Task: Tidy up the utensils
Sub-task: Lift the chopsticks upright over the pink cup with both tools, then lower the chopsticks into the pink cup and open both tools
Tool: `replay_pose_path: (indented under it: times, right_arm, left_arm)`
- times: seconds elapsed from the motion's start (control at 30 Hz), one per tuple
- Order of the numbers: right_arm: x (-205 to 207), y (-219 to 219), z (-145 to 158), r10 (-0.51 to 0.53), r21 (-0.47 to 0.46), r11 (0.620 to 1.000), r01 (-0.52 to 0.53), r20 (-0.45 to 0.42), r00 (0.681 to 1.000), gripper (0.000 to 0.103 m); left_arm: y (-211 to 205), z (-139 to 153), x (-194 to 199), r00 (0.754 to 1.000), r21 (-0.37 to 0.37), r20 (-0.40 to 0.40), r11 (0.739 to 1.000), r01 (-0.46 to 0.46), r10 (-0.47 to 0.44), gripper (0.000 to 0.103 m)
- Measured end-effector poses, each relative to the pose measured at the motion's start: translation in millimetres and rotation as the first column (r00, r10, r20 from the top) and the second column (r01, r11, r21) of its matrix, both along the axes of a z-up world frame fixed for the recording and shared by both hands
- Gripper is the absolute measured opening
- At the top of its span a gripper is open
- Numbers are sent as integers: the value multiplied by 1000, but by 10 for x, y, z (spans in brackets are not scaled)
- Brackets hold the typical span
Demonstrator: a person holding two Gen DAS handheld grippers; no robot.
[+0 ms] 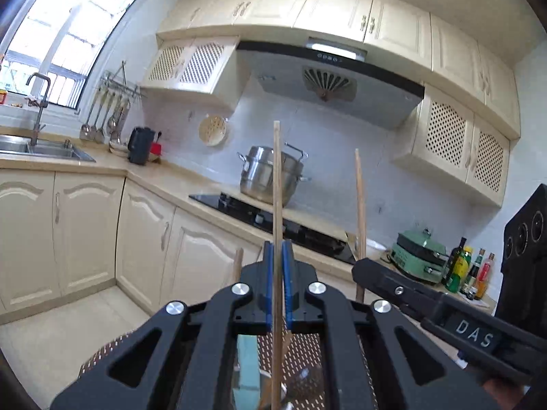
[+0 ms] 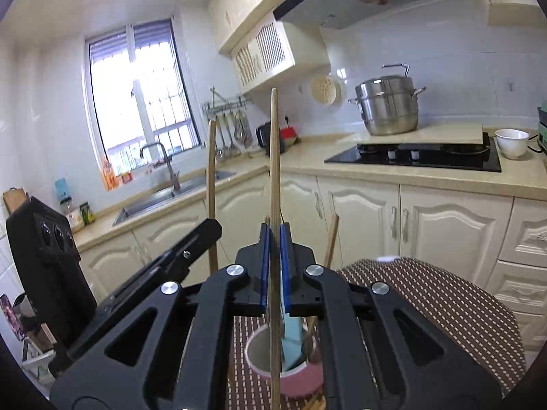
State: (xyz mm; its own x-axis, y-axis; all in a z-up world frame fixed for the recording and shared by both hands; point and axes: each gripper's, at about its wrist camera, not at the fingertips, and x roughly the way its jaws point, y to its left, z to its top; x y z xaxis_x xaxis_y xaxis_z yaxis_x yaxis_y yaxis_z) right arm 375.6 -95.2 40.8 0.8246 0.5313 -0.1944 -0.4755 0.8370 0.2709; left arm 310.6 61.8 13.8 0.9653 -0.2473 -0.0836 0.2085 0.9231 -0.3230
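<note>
Two tools (image 1: pixel 277 263) (image 2: pixel 275 246) each clamp upright chopstick (image 1: pixel 277 184) (image 2: pixel 274 157); pink cup (image 2: pixel 290 376) below.

Hidden behind the gripper bodies

The pink cup (image 2: pixel 301 381) shows only partly, its near rim behind the right hand-held gripper (image 2: pixel 275 259); the chopstick (image 2: pixel 274 171) inside it runs off the bottom edge, and the brown items beside it stay too blurred to name.

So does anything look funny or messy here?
Nothing looks spilled or broken. Each gripper simply holds one wooden chopstick upright: the left gripper grips a wooden chopstick, the right gripper another, above the pink cup on the brown dotted mat.
</note>
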Motion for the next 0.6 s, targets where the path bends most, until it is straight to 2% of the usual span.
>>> replay_pose_path:
  times: [0.1, 0.23, 0.4, 0.6]
  right_arm:
    - [70, 42, -63, -8, 31, 999, 7, 43, 999, 7]
    - [147, 105, -180, -20, 46, 999, 17, 69, 997, 7]
    - [217, 152, -336, -29, 53, 998, 25, 83, 996, 7]
    - [204, 188, -469, -11, 43, 999, 8, 75, 997, 7]
  left_arm:
    - [19, -70, 86, 999, 0, 43, 1000, -10, 10, 5]
    - [82, -233, 224, 999, -37, 50, 999, -12, 14, 5]
    - [78, -400, 266, 999, -18, 54, 1000, -8, 9, 5]
    - [106, -583, 253, 1000, -1, 6, 1000, 11, -11, 5]
